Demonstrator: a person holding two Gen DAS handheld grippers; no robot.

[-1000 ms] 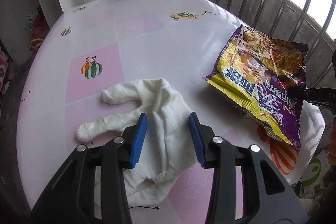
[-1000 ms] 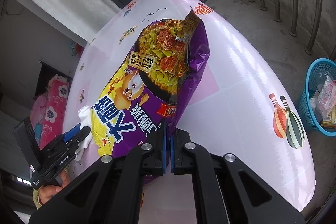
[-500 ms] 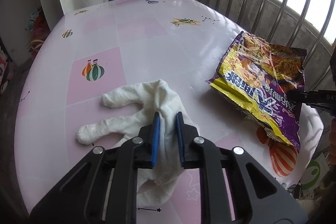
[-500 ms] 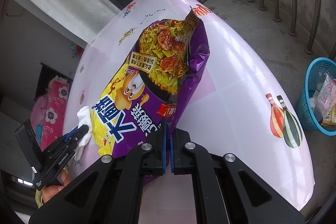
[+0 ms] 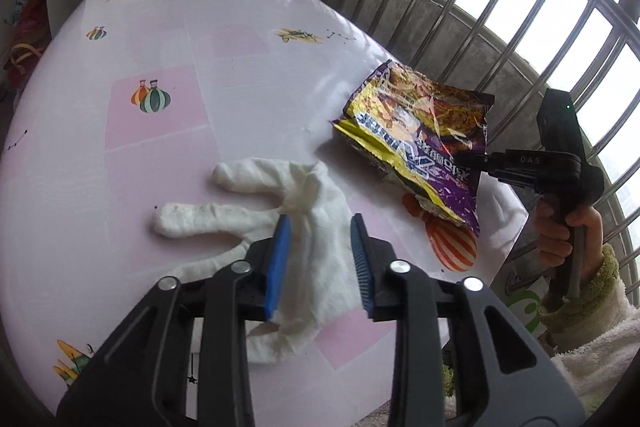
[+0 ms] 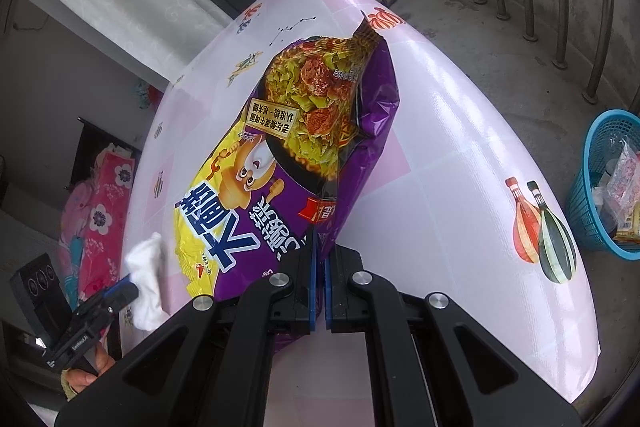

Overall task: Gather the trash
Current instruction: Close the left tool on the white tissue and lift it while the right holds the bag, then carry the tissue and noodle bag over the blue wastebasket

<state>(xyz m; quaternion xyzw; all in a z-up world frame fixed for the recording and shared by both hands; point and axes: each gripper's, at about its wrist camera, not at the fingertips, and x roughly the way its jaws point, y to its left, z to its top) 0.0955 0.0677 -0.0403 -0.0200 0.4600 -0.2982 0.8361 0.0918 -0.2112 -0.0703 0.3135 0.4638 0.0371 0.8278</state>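
Trash: we see a purple and yellow noodle wrapper [image 6: 280,163] and a crumpled white tissue [image 5: 308,235], both on the pink worktop [image 5: 160,155]; the wrapper lies near the worktop's edge by the railing, the tissue well apart from it.
Right hand-held gripper [image 6: 319,283]: we hold it closed, its blue pads pinching the wrapper's near edge.
Left hand-held gripper [image 5: 320,259]: its jaws have just been opening; they stand apart, with the tissue lying between and beneath them, and we see no pad pressing on it.
Basket [image 6: 592,227]: blue, on the floor beside the worktop, with packets inside.
Person: a hand [image 5: 568,231] in a fleecy sleeve [image 5: 600,311] holds the right gripper's handle.
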